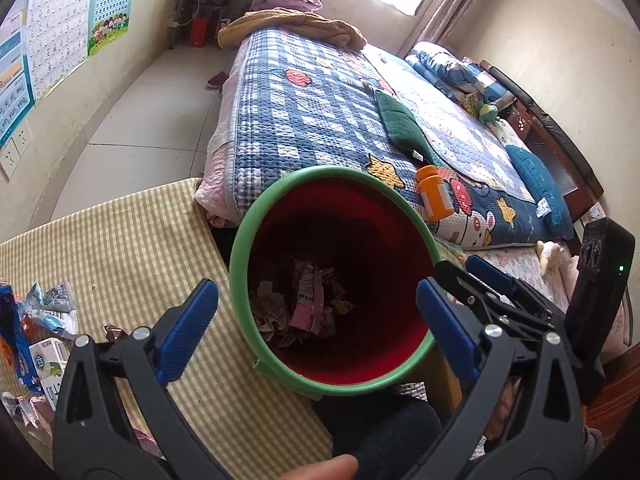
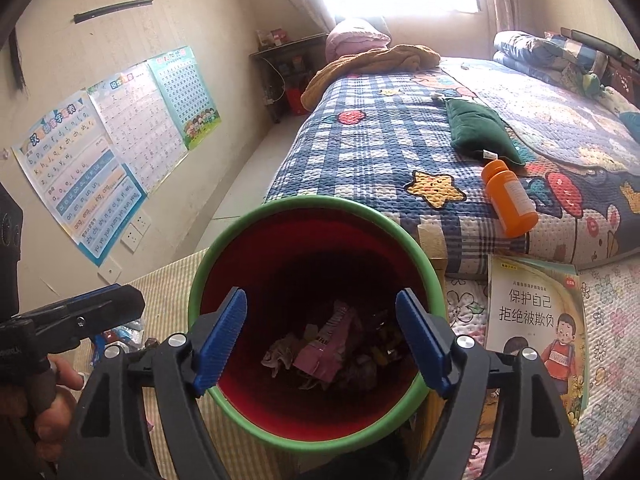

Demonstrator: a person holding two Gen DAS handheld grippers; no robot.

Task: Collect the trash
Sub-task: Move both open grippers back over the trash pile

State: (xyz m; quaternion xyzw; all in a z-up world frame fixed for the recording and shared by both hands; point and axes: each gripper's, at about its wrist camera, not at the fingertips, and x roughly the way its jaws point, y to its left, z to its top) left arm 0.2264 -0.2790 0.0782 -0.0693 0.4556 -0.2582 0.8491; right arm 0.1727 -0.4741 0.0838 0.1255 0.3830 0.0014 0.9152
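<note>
Red inside and green at the rim, the bin (image 2: 316,320) stands at the near right edge of the checked surface (image 1: 132,240), with crumpled wrappers (image 2: 328,352) already lying at its bottom. The left hand-held gripper (image 1: 316,332) and the right hand-held gripper (image 2: 320,340) both hang over the bin's mouth, jaws spread wide and nothing between them, so whatever they carried looks to be dropped. More is left: loose packets and a small carton (image 1: 44,320) lie at the near left of the surface. An orange bottle (image 2: 510,200) lies on the bed (image 2: 380,152); whether it counts as trash I cannot tell.
</note>
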